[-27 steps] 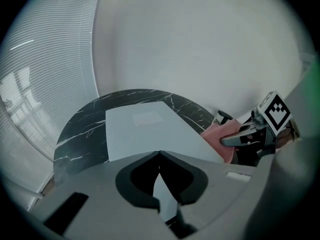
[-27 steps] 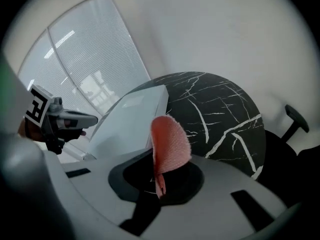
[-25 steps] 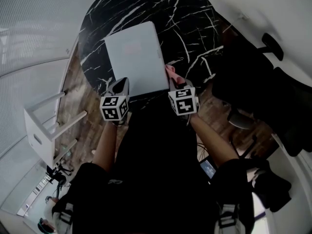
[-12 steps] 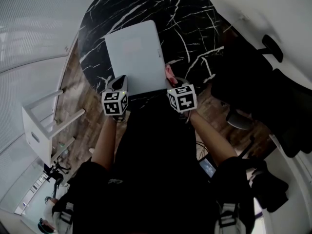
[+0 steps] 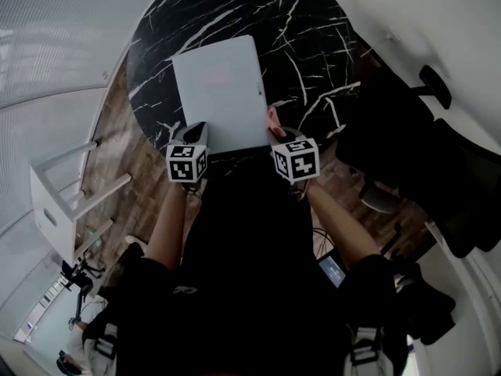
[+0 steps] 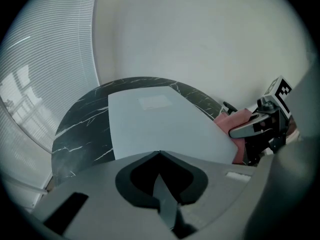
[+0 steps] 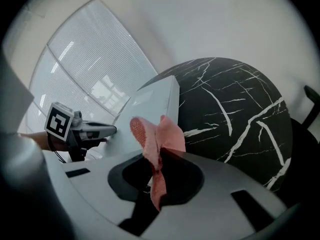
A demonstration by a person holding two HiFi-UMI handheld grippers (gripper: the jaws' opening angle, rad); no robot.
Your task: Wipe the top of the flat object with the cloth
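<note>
Basically same as a second ago, still pinching the cloth [image 5: 272, 118] in the right gripper [image 5: 276, 129] by the flat object's [image 5: 219, 92] corner, with the left gripper [image 5: 195, 129] clenched empty

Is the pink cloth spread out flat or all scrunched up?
Scrunched up. The cloth sticks up in folds, pinched in the right tool, not laid flat.

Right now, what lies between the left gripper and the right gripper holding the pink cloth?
The near end of the flat pale grey rectangular object, lying on the round black marble table; the head view shows it.
</note>
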